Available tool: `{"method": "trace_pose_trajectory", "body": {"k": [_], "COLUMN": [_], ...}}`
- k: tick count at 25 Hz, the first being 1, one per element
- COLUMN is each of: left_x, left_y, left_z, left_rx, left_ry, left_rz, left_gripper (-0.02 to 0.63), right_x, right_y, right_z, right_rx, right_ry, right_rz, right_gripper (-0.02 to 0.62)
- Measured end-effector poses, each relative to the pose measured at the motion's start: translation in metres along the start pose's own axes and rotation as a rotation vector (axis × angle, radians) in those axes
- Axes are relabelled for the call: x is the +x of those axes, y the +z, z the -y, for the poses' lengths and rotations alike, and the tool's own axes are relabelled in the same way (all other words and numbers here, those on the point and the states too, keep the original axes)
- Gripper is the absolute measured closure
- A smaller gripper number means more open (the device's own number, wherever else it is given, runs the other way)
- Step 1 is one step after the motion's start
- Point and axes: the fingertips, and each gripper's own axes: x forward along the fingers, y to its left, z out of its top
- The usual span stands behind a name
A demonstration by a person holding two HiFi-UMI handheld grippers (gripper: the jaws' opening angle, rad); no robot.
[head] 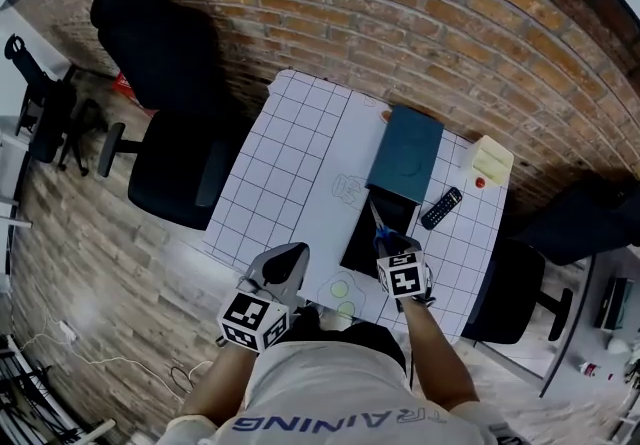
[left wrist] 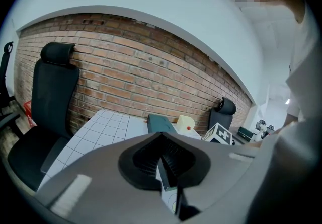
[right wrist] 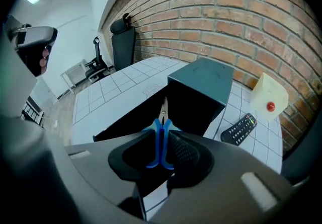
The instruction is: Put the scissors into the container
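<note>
Gripping the scissors (right wrist: 160,135) in our right gripper (right wrist: 161,151) above the container (right wrist: 197,108), we hold our left gripper (left wrist: 163,161) closed.

— Supporting surface?
— White gridded table (head: 270,183).
— Items on it?
— Dark open container (head: 362,245) near the middle; black remote (head: 441,208) just beside it; cream block (head: 491,161) at the far right edge.

The person wears a pale T-shirt (head: 330,395) with blue lettering, and the grey left gripper (head: 289,257) and right gripper (head: 387,242) each carry a white cube with black square markers.
</note>
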Motion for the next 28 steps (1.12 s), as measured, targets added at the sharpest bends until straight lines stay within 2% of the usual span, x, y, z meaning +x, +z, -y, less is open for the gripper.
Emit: {"method": "trace_pose_trajectory", "body": {"k": [9,16,20,26,28], "left_x": [0.001,0.005,0.007,0.018,0.022], "left_y": [-0.002,-0.003,0.001,0.019,0.027], "left_z": [-0.009,-0.007,-0.003,0.016,0.026], "left_rx": [-0.014,-0.011,-0.001,0.027,0.039], "left_ry": [0.004,0.009,0.006,-0.014,-0.024], "left_rz": [-0.002,-0.006,-0.003,0.024,0.038], "left_gripper": [0.604,0.604,0.604,0.604,0.604], "right_x": [0.007,0.004,-0.011,-0.058,-0.079], "right_y": [-0.005,-0.001,0.009,0.035,0.045], "right_z": [0.000,0.001,0.004,0.028,0.038], "right_rx": [-0.024,-0.022,-0.001,0.058,0.072], "right_ry": [-0.008,0.007,0.011,-0.003,-0.017], "right_rz": [-0.042,-0.021,0.035,0.191,0.247], "right_gripper": [0.488,0.472,0.485,0.576,0.580]}}
